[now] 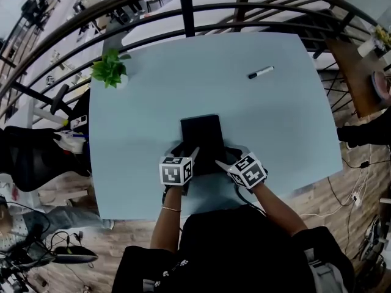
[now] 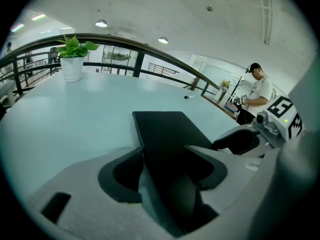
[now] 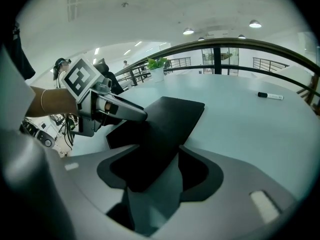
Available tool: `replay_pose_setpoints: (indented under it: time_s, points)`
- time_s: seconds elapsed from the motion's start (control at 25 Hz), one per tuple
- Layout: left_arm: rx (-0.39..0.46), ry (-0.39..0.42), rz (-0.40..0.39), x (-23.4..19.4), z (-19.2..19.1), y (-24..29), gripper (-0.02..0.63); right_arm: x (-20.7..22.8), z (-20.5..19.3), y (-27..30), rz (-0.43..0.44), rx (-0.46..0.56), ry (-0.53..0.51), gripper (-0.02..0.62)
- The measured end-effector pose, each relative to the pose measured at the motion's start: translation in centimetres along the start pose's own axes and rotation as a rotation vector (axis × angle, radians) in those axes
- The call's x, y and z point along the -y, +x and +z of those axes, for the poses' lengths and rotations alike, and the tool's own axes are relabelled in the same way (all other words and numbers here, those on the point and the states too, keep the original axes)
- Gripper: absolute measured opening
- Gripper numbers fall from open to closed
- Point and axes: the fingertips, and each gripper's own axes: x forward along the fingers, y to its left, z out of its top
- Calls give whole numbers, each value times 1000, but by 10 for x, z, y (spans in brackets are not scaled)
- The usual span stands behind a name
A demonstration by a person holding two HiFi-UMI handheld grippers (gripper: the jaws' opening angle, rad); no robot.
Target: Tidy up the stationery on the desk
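Worktop (image 1: 275,121) surface was pale blue and carried three items: a black notebook (image 1: 201,133), a marker (image 1: 261,72) and a small potted plant (image 1: 110,69). The notebook lay flat near the middle of the worktop, towards the person's edge, with its long sides running away from the person. The left tool (image 1: 190,157) was positioned at the notebook's near-left corner and the right tool (image 1: 225,163) at its near-right corner, both angled downward and converging on the near edge. In the left gripper view, the left tool (image 2: 165,151) had its jaws spread, with the near end of the notebook (image 2: 165,129) filling the gap between them; no pinch on the cover was visible. In the right gripper view, the right tool (image 3: 160,154) likewise had its jaws spread wide, with a near corner of the notebook (image 3: 170,116) lying in the gap. The marker, white-bodied with a dark cap, lay on its side well apart from the notebook, towards the far-right part of the worktop. The plant stood upright in a white pot at the far-left corner. A dark curved railing (image 1: 183,5) ran beyond the far edge of the worktop.
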Motion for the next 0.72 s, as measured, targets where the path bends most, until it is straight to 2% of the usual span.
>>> replay_pose_setpoints:
  time_s: [0.12,0.24,0.4,0.56,0.72]
  points:
    - [35,-26,38,-9,3,-9,227,7,4,-6,-34,28,-13,259]
    - [105,-17,96,-20,11,-24,179,18,14,-17,-80,95,12,255]
    - [199,19,128,-17,26,-45,75,31,32,-42,-147,213,29,178]
    - [264,49,94,0,40,-57,2,40,55,-71,-223,358,41,111]
    - [303,142,60,26,54,-65,-8,45,69,-96,-271,465,52,10]
